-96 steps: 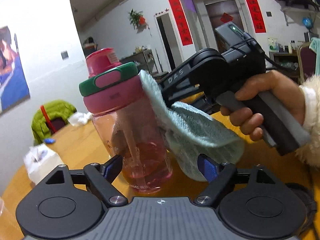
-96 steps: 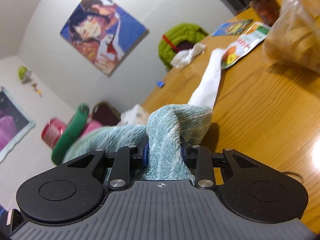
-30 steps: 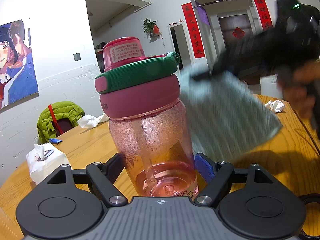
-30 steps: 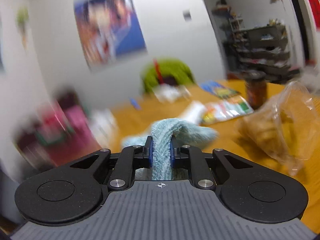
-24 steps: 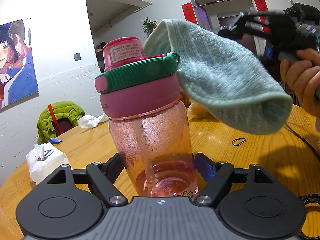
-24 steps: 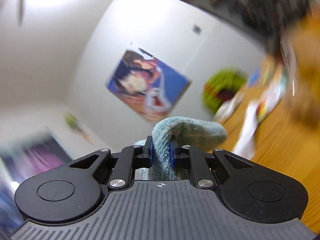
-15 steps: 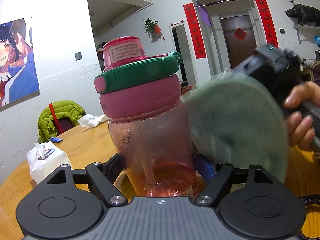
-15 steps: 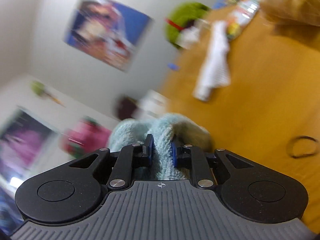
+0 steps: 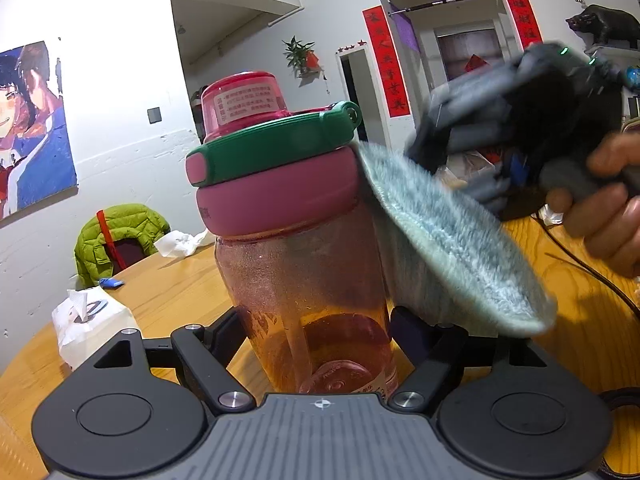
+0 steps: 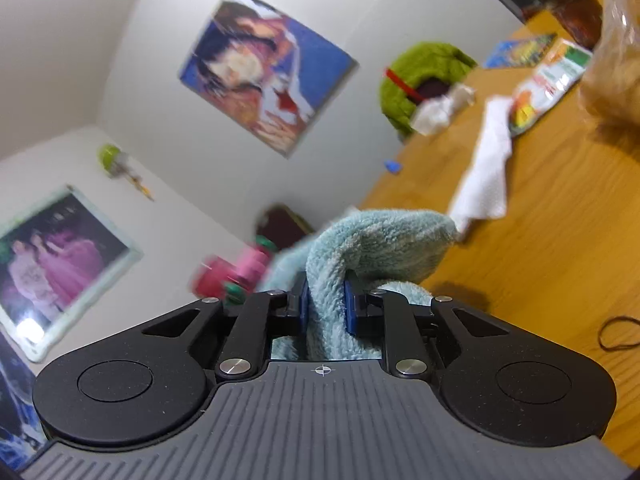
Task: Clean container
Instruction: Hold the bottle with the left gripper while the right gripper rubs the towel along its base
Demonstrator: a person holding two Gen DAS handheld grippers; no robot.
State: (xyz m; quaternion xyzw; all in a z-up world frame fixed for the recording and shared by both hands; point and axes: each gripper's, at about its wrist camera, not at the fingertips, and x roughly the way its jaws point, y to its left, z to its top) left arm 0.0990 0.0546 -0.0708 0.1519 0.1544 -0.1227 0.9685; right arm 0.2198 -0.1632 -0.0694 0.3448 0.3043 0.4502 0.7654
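A clear pink bottle with a pink and green lid stands upright on the wooden table. My left gripper is shut on its lower body. A pale blue fluffy cloth hangs against the bottle's right side just under the lid. It is held by my right gripper, seen blurred at upper right with a hand on its grip. In the right wrist view the right gripper is shut on the cloth, and the bottle's lid shows blurred behind it.
A tissue pack lies at the table's left edge. A green jacket hangs on a chair beyond. A white paper towel, snack packets, a plastic bag and a hair band lie on the table. A black cable runs at right.
The right gripper has swung the cloth up from the bottle's lower right side to just under the lid. The bottle stays held by the left gripper.
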